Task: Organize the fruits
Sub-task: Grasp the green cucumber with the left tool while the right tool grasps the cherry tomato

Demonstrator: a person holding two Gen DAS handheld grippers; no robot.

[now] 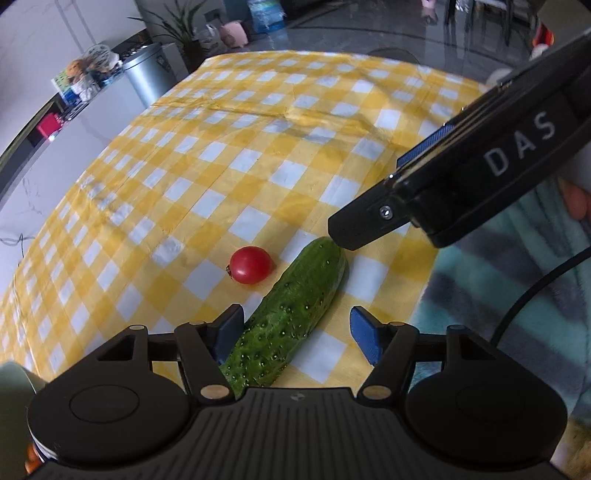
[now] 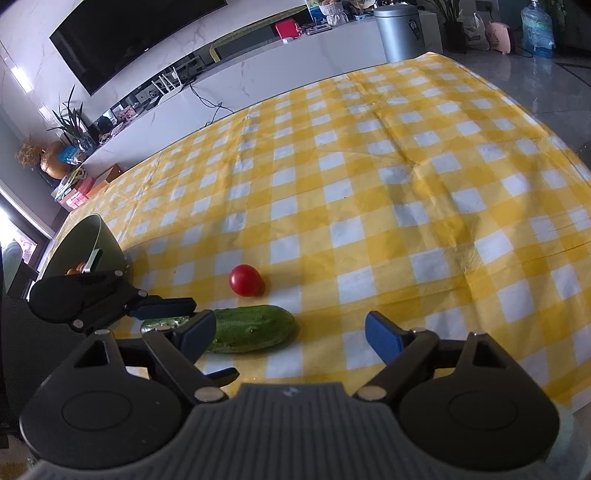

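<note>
A green bumpy cucumber [image 1: 291, 310] lies on the yellow checked tablecloth [image 1: 258, 147]. A small red tomato [image 1: 251, 264] sits just left of it. My left gripper [image 1: 295, 328] is open, its blue pads on either side of the cucumber's near end, not closed on it. My right gripper [image 2: 291, 332] is open and empty, just right of the cucumber [image 2: 251, 328], with the tomato [image 2: 245, 280] beyond. In the left wrist view the right gripper's body [image 1: 461, 181] hangs over the cucumber's far tip.
A green bowl [image 2: 88, 243] holding something orange stands at the table's left edge, behind the left gripper [image 2: 110, 295]. The table's near edge runs close on the right, by a striped sleeve [image 1: 517, 295]. A white counter and a metal bin [image 2: 399, 33] lie beyond the table.
</note>
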